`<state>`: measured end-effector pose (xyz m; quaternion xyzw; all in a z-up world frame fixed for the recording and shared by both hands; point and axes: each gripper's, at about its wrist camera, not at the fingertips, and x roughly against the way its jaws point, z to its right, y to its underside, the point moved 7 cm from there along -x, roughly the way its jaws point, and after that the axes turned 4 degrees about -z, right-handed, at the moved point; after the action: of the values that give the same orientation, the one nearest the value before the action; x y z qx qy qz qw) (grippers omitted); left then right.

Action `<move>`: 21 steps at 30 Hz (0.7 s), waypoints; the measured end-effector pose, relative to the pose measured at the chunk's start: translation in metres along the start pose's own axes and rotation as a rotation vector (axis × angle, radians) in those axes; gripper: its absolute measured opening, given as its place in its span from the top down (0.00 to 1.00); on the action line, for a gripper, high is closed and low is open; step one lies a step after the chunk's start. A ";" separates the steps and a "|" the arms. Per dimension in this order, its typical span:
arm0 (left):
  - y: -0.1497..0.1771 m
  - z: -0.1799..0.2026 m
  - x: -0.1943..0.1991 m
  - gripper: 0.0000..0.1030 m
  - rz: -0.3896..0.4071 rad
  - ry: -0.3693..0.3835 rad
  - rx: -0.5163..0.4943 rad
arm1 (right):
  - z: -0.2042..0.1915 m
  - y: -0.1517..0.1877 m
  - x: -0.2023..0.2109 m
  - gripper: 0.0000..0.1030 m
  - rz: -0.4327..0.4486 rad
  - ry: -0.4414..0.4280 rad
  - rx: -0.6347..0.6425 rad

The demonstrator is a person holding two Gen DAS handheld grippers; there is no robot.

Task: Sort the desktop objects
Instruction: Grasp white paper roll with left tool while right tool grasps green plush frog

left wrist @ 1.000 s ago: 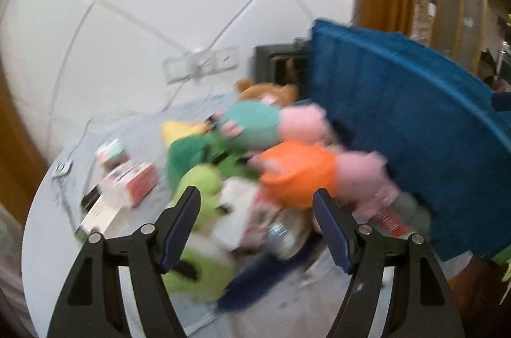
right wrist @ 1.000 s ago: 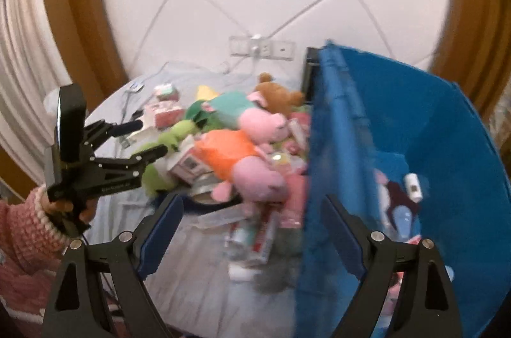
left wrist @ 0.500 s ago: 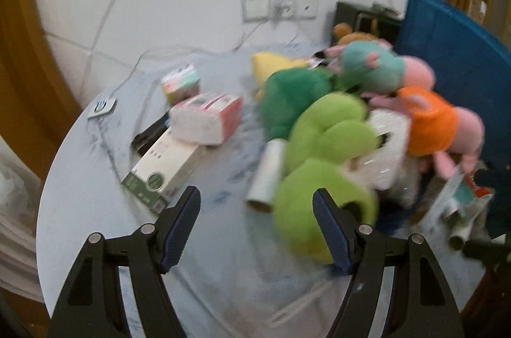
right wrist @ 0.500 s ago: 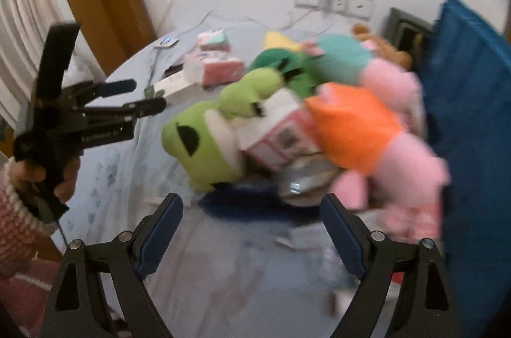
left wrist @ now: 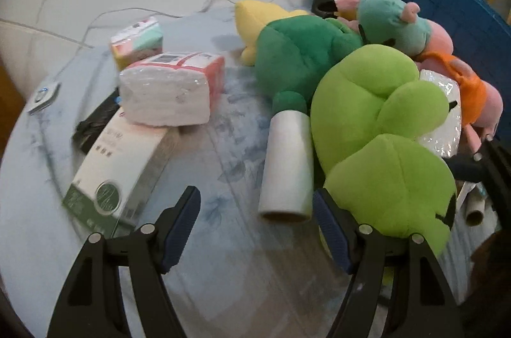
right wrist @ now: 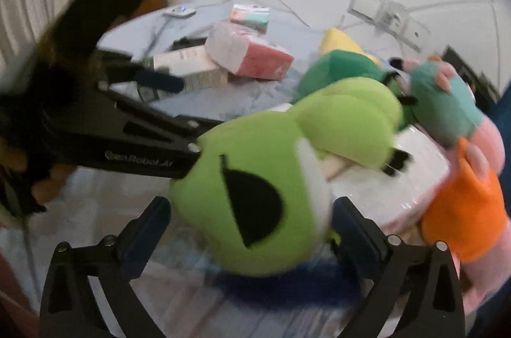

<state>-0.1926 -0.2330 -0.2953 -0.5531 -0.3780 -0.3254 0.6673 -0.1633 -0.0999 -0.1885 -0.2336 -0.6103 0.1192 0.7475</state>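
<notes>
A pile of plush toys lies on the pale blue tablecloth (left wrist: pixel 230 127). My right gripper (right wrist: pixel 250 210) hangs low over the pile. Its jaws are opening, with the head of the lime-green plush (right wrist: pixel 249 188) between them; the pads do not visibly press on it. My left gripper (left wrist: pixel 255 204) stands open with nothing held. A white roll (left wrist: pixel 287 165) lies just ahead of it, against the lime-green plush (left wrist: pixel 377 114). In the right wrist view the left gripper (right wrist: pixel 182 114) reaches in from the left, held by a hand.
A wrapped tissue pack (left wrist: pixel 169 89) rests on a white-and-green box (left wrist: pixel 121 165), with a smaller pastel pack (left wrist: pixel 137 41) behind. A dark green plush (left wrist: pixel 300 57), a yellow plush (left wrist: pixel 265 15) and two pink pig plushes (left wrist: pixel 392 18) crowd the right. A blue bin (left wrist: pixel 456 6) stands beyond them.
Both grippers have come down toward the table. The left view swung from the bin to the boxes and roll. The right gripper closed in on the lime-green plush head and widened.
</notes>
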 end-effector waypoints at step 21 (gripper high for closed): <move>-0.013 -0.002 -0.019 0.30 -0.038 -0.041 -0.075 | 0.008 0.006 -0.014 0.41 0.025 -0.018 -0.001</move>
<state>-0.2131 -0.2371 -0.3055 -0.5771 -0.3895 -0.3406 0.6318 -0.1731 -0.0993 -0.2024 -0.2407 -0.6142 0.1303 0.7402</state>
